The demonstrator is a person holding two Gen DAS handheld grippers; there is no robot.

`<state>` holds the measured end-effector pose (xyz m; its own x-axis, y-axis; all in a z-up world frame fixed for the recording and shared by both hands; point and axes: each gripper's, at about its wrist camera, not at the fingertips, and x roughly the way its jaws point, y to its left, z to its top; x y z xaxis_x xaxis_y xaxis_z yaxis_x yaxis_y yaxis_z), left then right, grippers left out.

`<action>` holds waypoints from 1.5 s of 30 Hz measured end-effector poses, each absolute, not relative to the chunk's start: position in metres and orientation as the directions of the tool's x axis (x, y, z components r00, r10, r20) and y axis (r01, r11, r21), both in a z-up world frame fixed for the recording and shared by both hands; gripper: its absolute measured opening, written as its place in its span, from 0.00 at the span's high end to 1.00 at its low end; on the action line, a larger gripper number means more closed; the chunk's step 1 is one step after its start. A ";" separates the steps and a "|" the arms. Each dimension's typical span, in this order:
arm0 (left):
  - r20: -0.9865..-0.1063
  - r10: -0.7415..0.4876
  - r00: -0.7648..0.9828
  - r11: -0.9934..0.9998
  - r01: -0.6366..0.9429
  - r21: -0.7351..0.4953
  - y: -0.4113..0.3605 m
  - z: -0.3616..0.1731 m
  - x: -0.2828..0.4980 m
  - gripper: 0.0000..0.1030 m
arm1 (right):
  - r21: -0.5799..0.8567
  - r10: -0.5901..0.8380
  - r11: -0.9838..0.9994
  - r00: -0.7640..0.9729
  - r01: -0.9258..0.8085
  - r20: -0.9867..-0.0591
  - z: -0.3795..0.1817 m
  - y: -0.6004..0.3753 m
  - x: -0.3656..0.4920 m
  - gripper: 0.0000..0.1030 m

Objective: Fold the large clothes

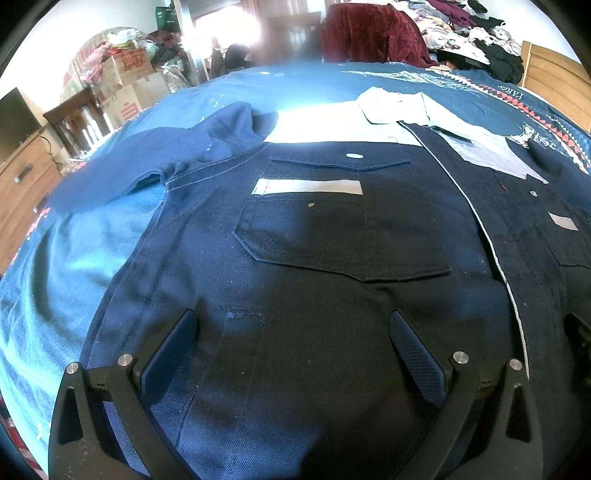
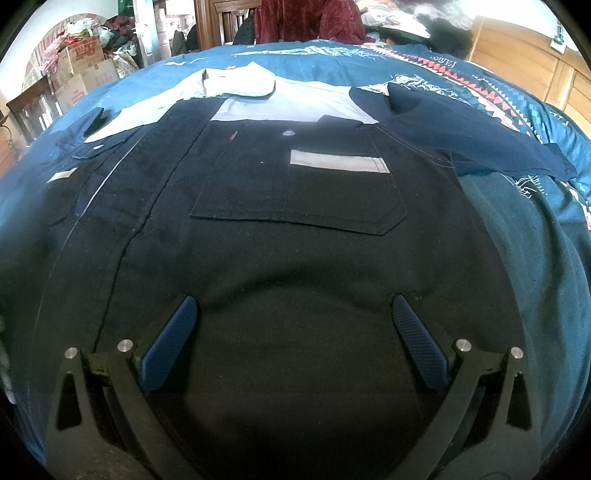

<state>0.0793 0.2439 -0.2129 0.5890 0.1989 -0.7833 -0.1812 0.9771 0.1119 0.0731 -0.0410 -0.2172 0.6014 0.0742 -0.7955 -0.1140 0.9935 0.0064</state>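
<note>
Dark navy work shirt (image 1: 332, 295) spread front-up across bed (image 1: 92, 258), collar (image 2: 236, 83) toward far edge, hem toward camera; flat layout suits folding inward from the sides. Short sleeves out to either side: one bunched at left (image 1: 147, 166), other lying flatter at right (image 2: 498, 147). Chest pockets (image 1: 343, 236) with pale reflective strips (image 2: 338, 162) facing up.

Left gripper (image 1: 295, 343) low over left front panel, jaws wide apart, gripping nothing. Right gripper (image 2: 295, 325) likewise over right panel, jaws spread, empty. Symmetric placement, one per half, likely for paired grasps. No fold begun by the look of it. Clutter and clothes pile (image 1: 461, 26) beyond bed.
</note>
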 end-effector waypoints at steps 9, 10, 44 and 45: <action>-0.783 0.200 0.588 0.977 -0.181 0.114 0.244 -0.213 0.080 0.00 | 0.010 0.077 0.994 0.607 -0.113 -0.791 -0.217 -0.041 0.073 0.00; -0.783 0.201 0.588 0.977 -0.182 0.115 0.244 -0.213 0.080 0.00 | 0.011 0.078 0.993 0.607 -0.113 -0.791 -0.217 -0.041 0.073 0.00; -0.815 0.183 0.550 0.979 -0.174 0.102 0.243 -0.210 0.083 0.00 | 0.298 0.264 0.954 0.573 -0.037 -0.776 -0.109 -0.304 0.146 0.00; -0.819 0.183 0.544 0.979 -0.174 0.103 0.243 -0.209 0.084 0.00 | 0.314 0.235 0.949 0.592 0.033 -0.771 -0.106 -0.343 0.161 0.00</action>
